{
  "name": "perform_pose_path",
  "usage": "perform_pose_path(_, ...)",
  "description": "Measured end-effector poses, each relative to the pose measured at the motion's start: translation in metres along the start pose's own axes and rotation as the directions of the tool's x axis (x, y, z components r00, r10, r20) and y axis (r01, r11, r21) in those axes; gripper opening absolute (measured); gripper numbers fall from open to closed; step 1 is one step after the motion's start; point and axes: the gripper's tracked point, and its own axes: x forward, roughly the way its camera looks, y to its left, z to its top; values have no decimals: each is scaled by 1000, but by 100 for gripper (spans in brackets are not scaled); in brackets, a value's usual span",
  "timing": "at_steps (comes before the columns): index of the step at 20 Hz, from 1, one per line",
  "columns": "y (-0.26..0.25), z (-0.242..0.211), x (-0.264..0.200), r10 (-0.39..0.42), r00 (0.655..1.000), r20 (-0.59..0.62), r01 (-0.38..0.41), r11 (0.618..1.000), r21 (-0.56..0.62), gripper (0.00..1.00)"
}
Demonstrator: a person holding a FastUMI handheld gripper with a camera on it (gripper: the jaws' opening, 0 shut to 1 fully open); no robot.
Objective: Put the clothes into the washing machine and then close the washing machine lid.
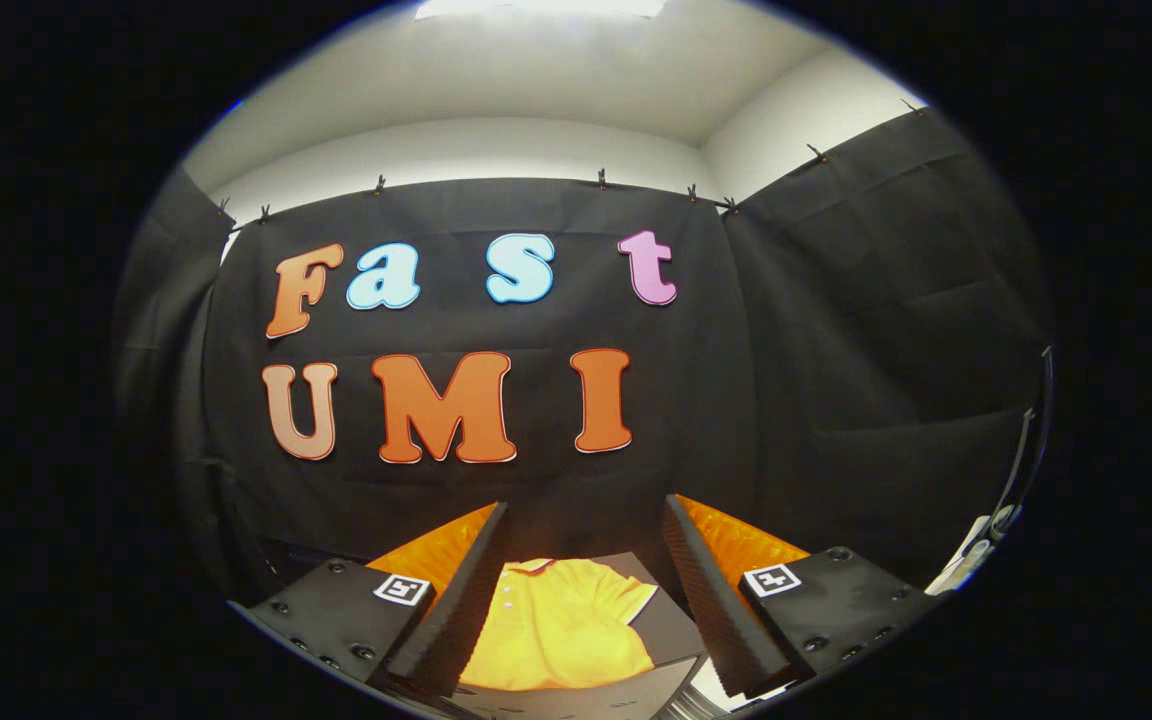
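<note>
The gripper (584, 575) hangs with its fingers spread wide and holding nothing, and the yellow polo shirt (561, 625) lies flat between and just beyond them on a dark board (671, 625), untouched. This looks like the opening step, reaching for the garment: the next move would call for lowering the fingers onto the cloth and pinching up a fold before carrying it to the washing machine. Beyond the board hangs the booth's black cloth wall (836, 350), clipped up under a white ceiling (536, 90).
</note>
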Motion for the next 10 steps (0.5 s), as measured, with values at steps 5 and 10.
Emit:
perform_pose_path(5,33,28,-4,109,984,138,-128,982,139,97)
perform_pose_path(10,20,13,23,36,998,44,-37,999,20,98)
